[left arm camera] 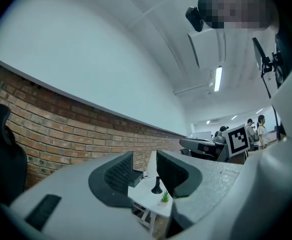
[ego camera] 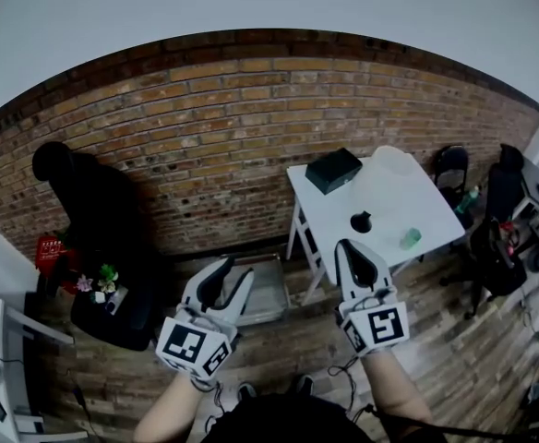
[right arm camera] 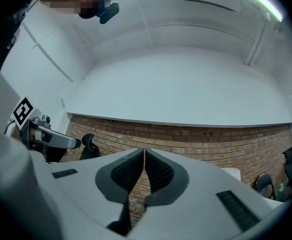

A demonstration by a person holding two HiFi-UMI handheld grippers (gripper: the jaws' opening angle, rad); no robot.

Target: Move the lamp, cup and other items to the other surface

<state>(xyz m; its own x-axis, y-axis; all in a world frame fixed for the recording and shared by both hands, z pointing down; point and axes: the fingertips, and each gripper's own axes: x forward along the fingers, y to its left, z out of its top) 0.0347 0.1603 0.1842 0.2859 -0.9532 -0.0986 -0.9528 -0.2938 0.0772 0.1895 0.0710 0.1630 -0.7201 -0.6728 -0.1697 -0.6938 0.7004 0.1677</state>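
- Two ribbed black pads of the right gripper (right arm camera: 144,151) are pressed tight together with nothing between them.
- On the left gripper (left arm camera: 144,156) the pads stand a narrow slit apart and are just as empty. Only the far table shows through the gap.
- Both are held up side by side, pointing about level at the red-brown brick wall (ego camera: 214,127), well apart from every item. I judge this a free-handed pause, which fits heading for a load as well as coming away from one.
- At the right, the white square table (ego camera: 417,192) bears the small black lamp (ego camera: 361,221), a flat black box (ego camera: 333,170) and a small green item (ego camera: 410,238). The green item is probably the cup, though the left gripper view makes it look like a potted tuft.
- At the left, a low dark seat (ego camera: 113,326) holds small flowers (ego camera: 101,281). Which of the two is the "other surface" cannot be told.
- No readable writing shows. There are only black-and-white square patterns on the marker cubes (ego camera: 193,344), and pale marks on a red object (ego camera: 48,250) too small to read.
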